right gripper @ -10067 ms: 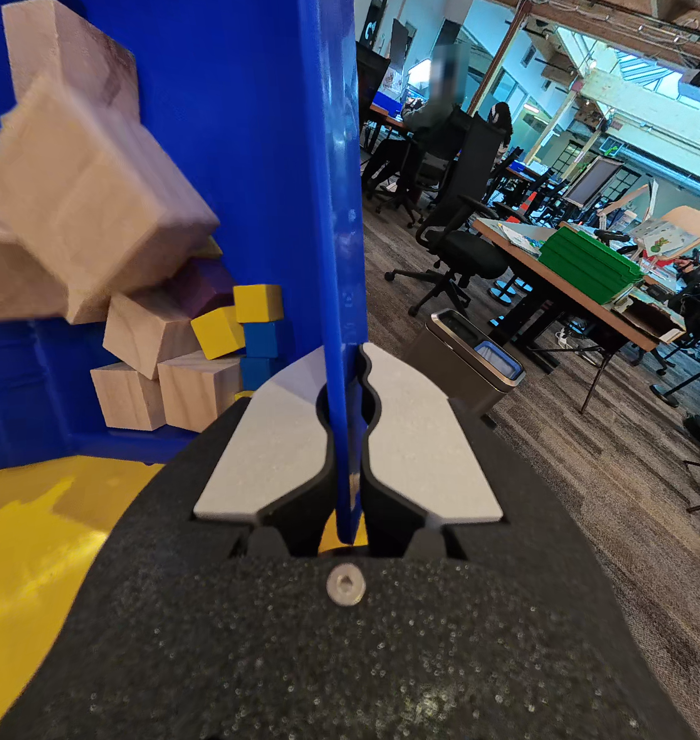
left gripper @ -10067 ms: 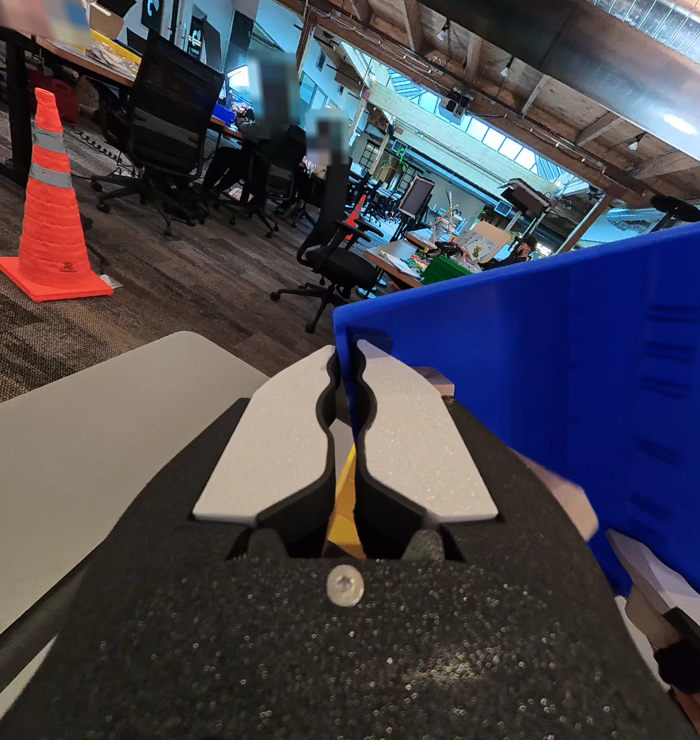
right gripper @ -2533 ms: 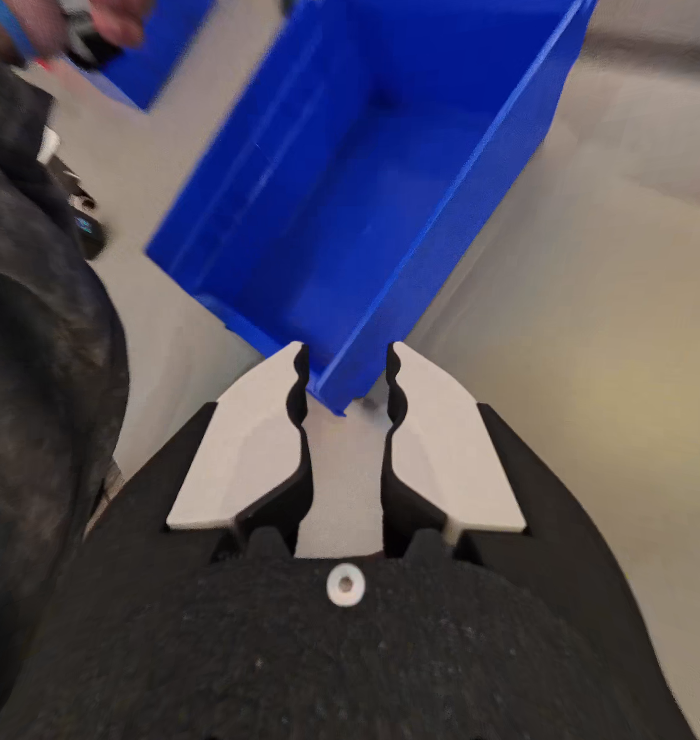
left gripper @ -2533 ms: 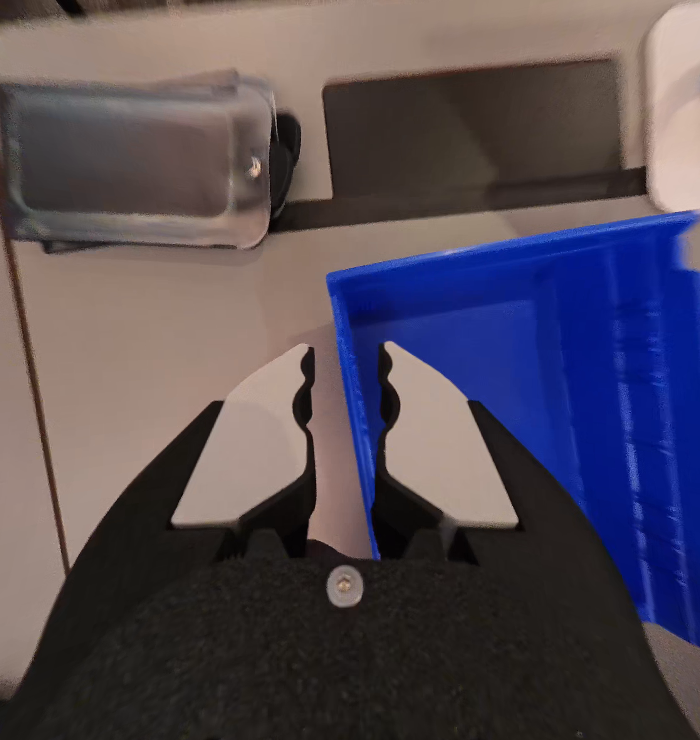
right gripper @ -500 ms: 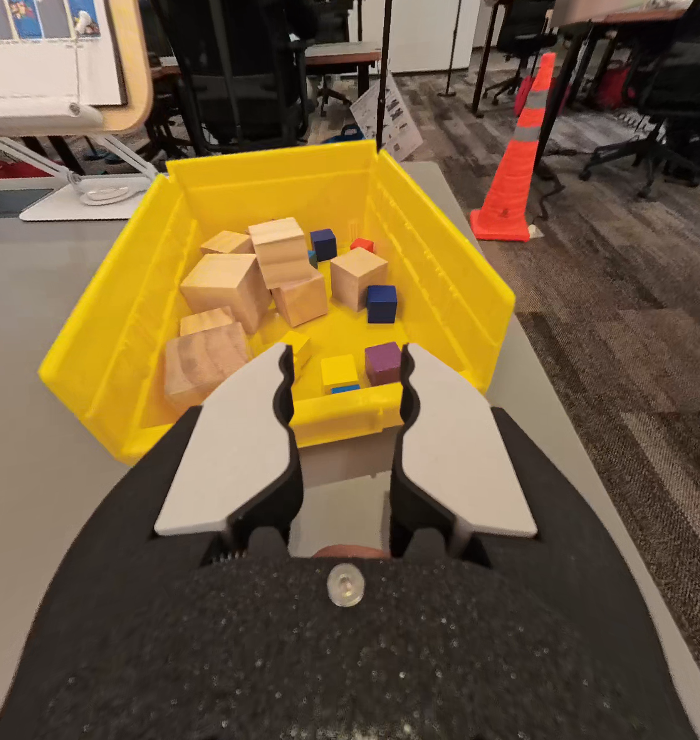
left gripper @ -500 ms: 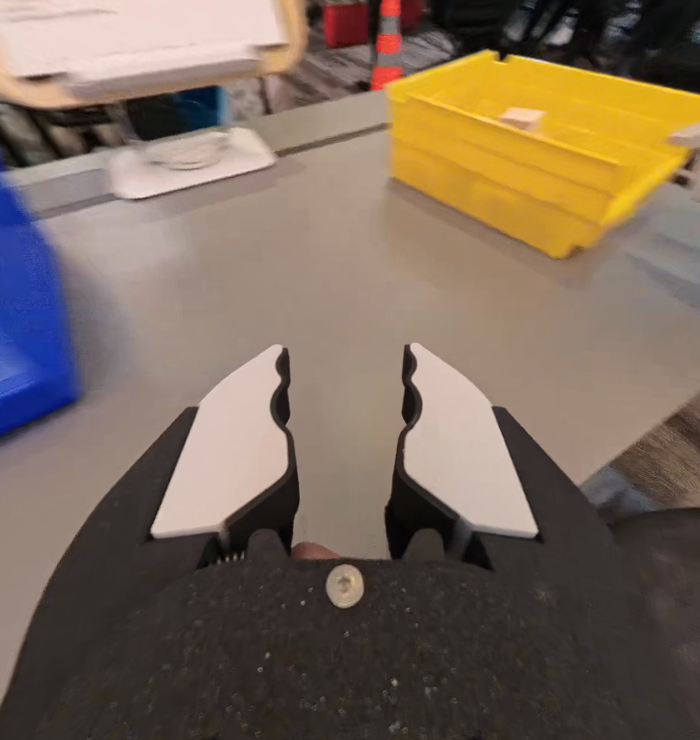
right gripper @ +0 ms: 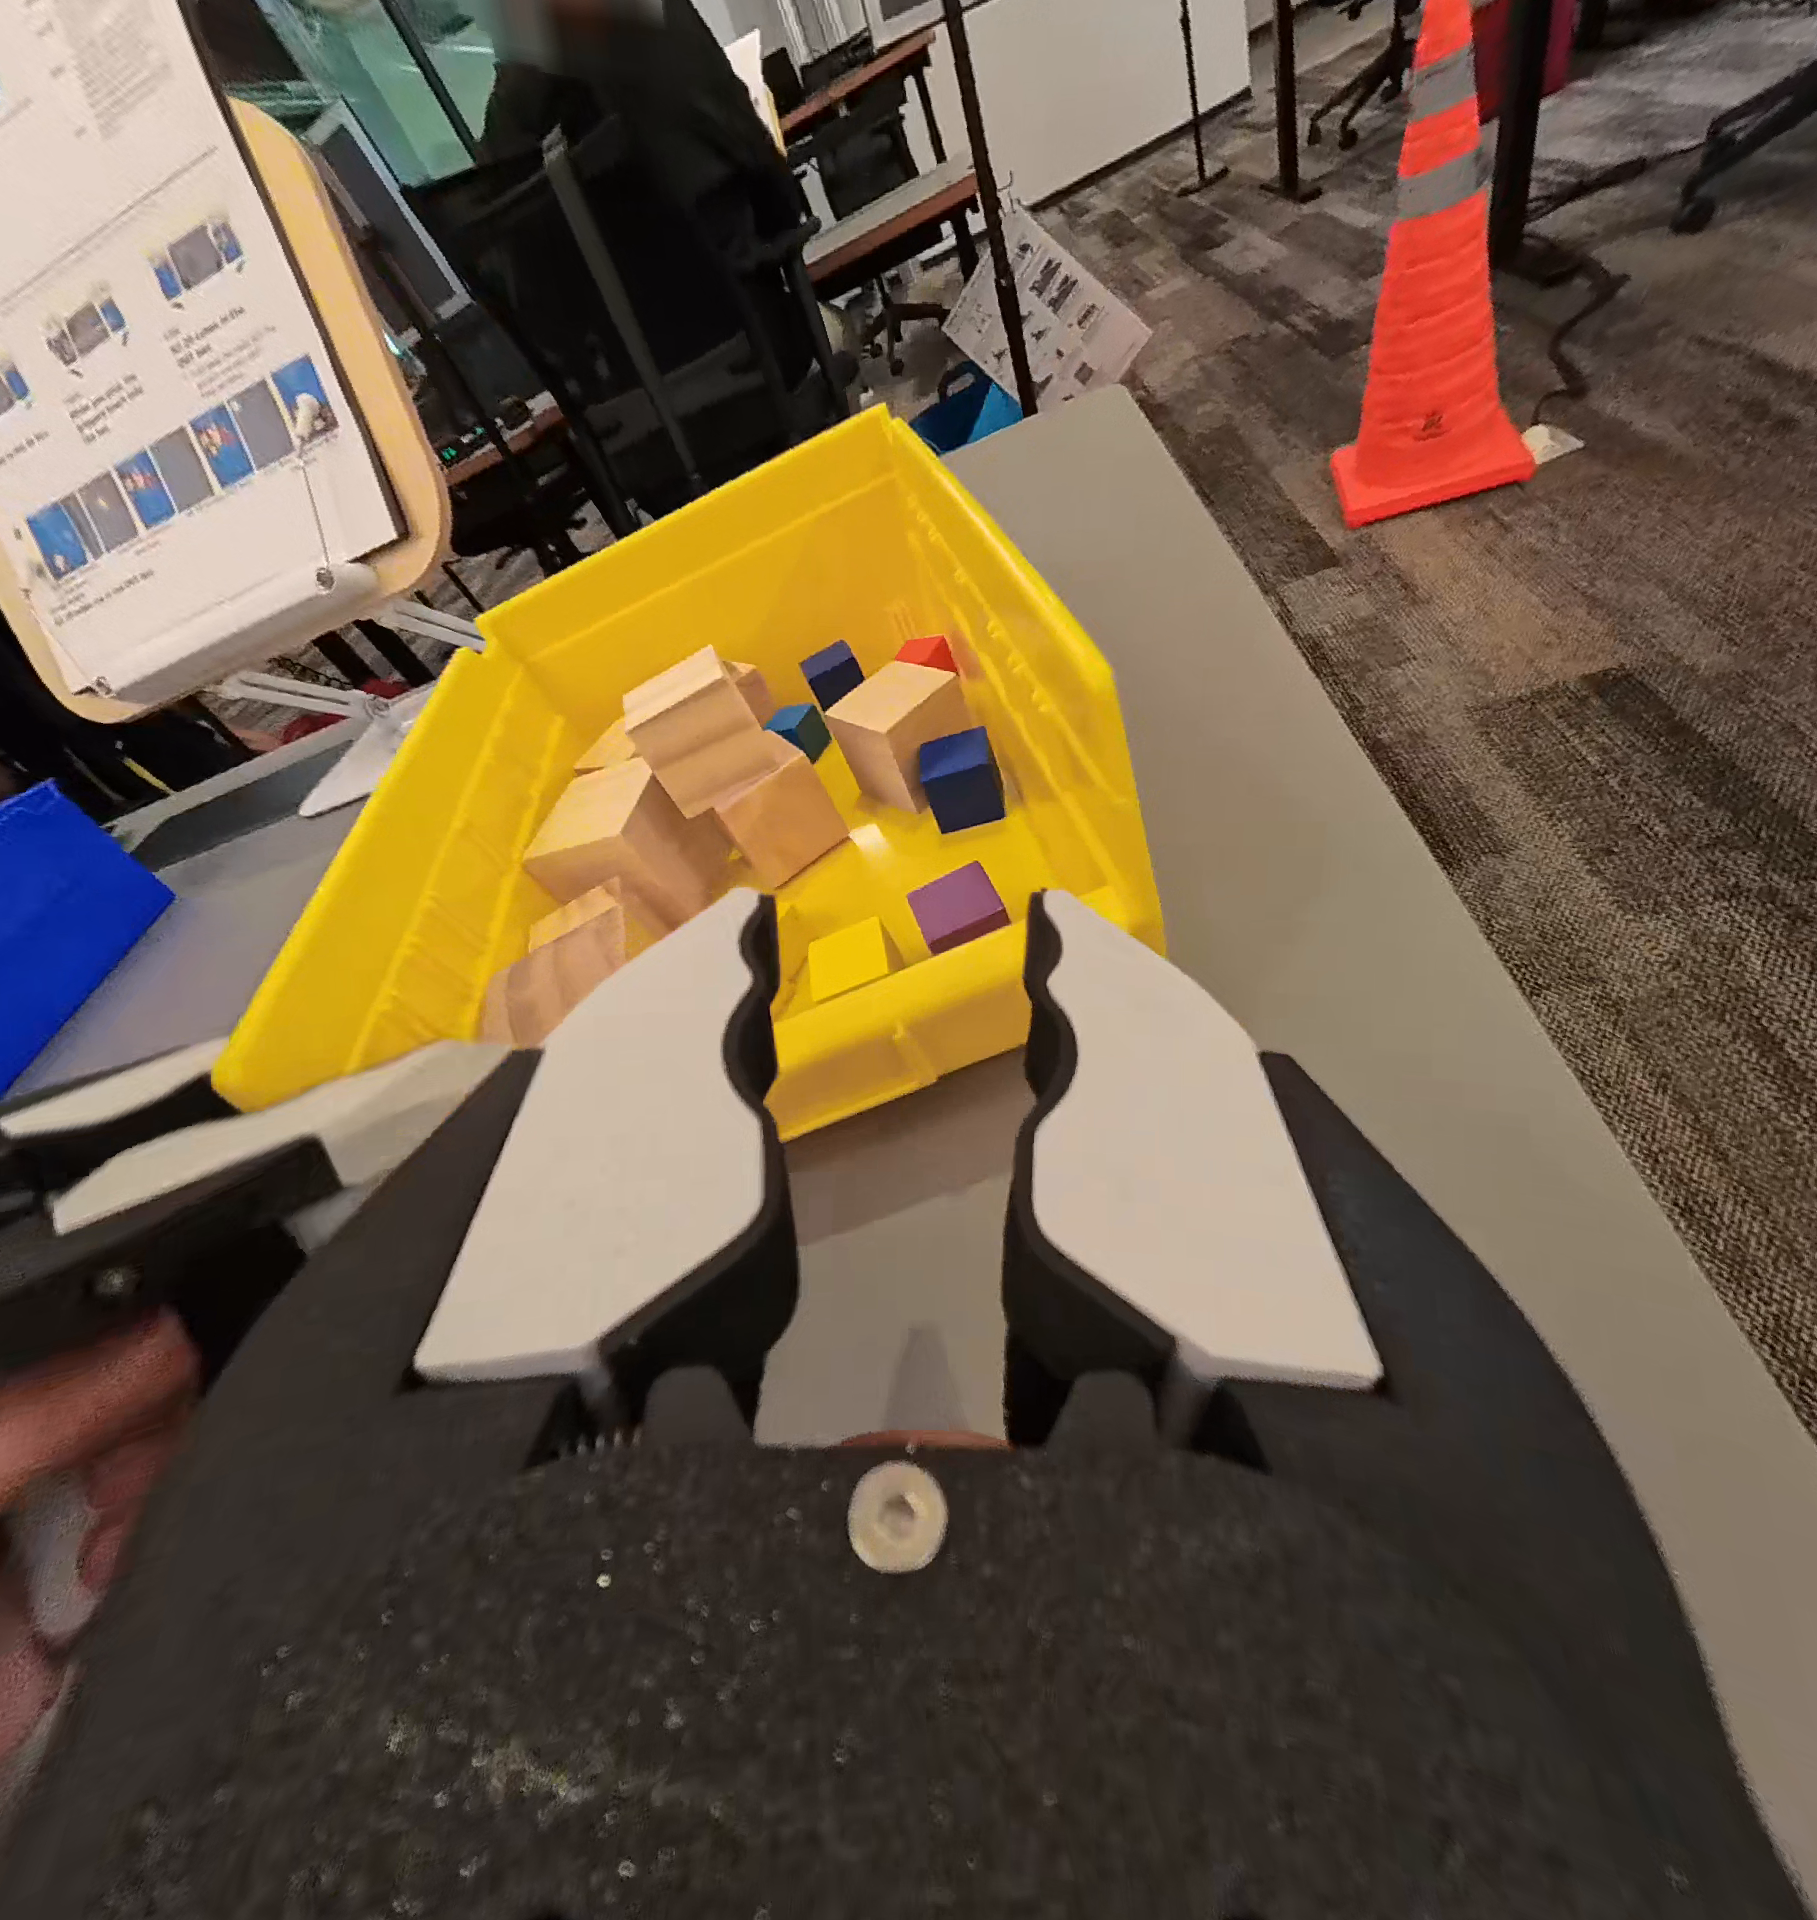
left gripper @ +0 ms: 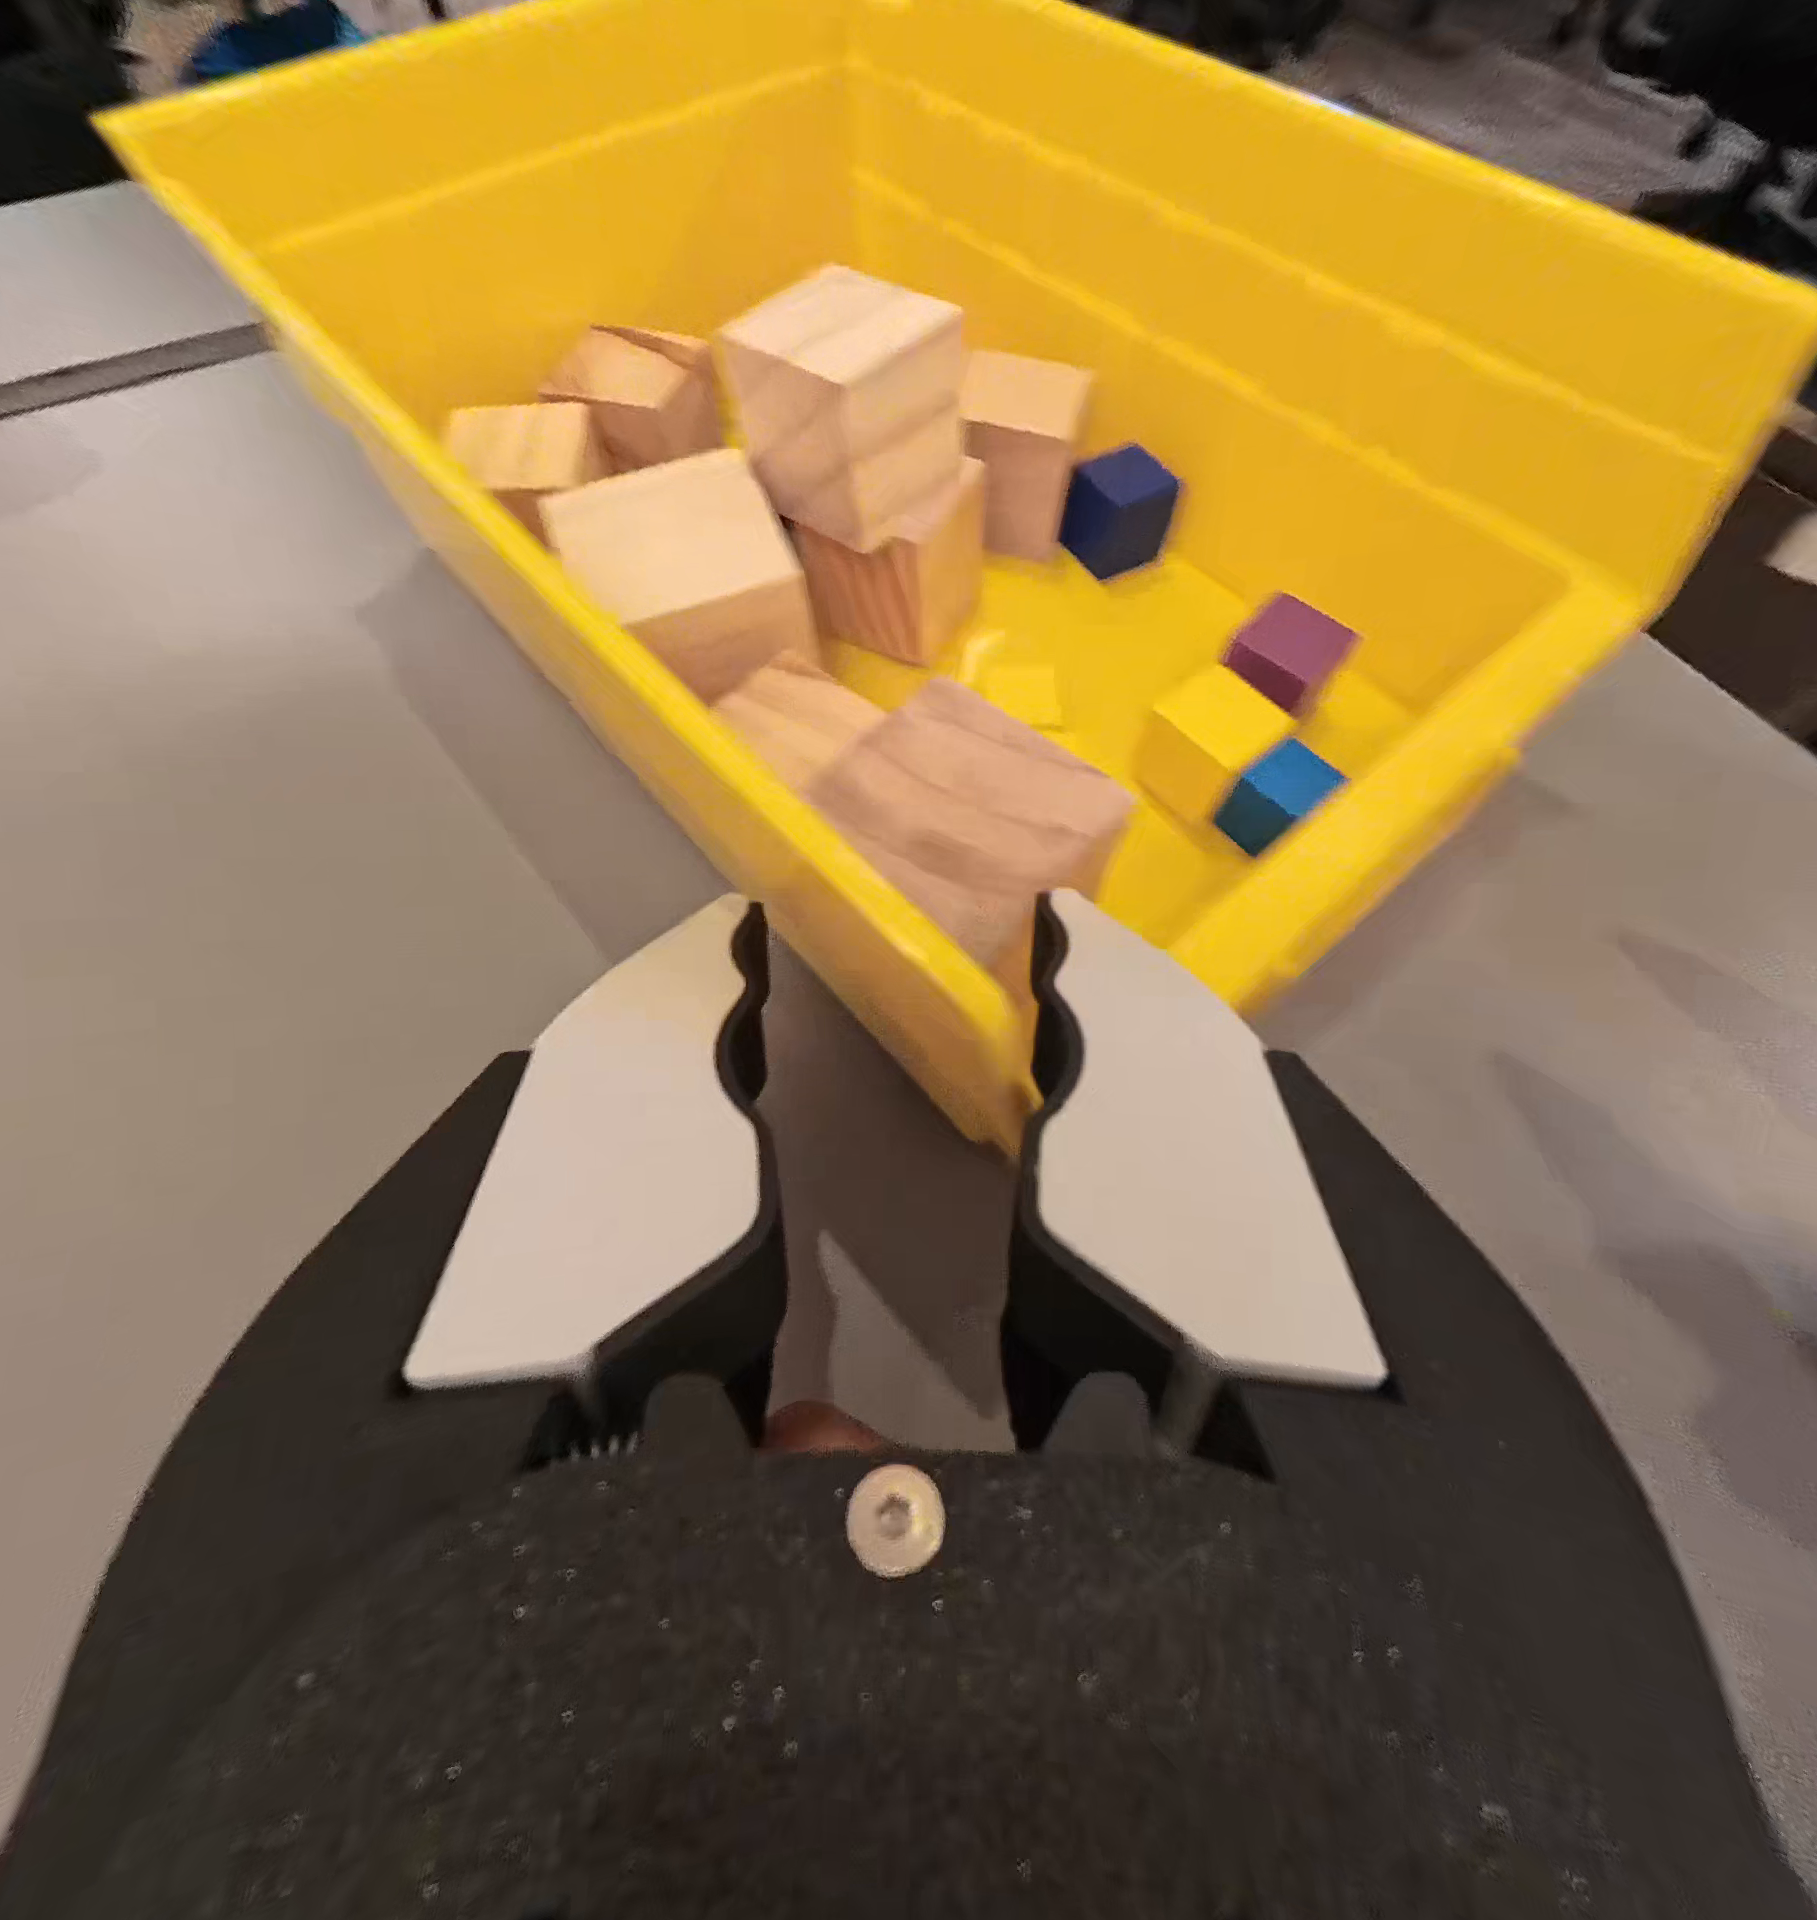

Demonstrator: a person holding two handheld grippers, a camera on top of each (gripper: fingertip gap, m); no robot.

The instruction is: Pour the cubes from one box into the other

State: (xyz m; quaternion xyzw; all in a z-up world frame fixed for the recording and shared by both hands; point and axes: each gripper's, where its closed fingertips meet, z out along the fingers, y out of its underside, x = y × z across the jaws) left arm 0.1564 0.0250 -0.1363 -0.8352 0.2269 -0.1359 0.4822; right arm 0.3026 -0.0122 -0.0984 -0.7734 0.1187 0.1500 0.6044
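Yellow box (left gripper: pixel 1143 223) corner between spread left tongs (left gripper: pixel 893 935), grey table (left gripper: pixel 208 831) alongside.

Print turned up only in the right wrist view. Logged a large white poster board (right gripper: pixel 156 343) with a tan rounded edge, standing behind and to the left of the yellow box (right gripper: pixel 1049 727). Carried rows of small photo thumbnails with caption lines, too small and slanted to read. Logged a white printed sheet (right gripper: pixel 1049 301) hanging tilted beside a dark pole (right gripper: pixel 987 208) past the table (right gripper: pixel 1299 831), filled with small diagrams and text lines, not legible. Noted a small dark mark low on the orange traffic cone (right gripper: pixel 1429 312), unreadable. Found nothing legible in the blurred left wrist view.
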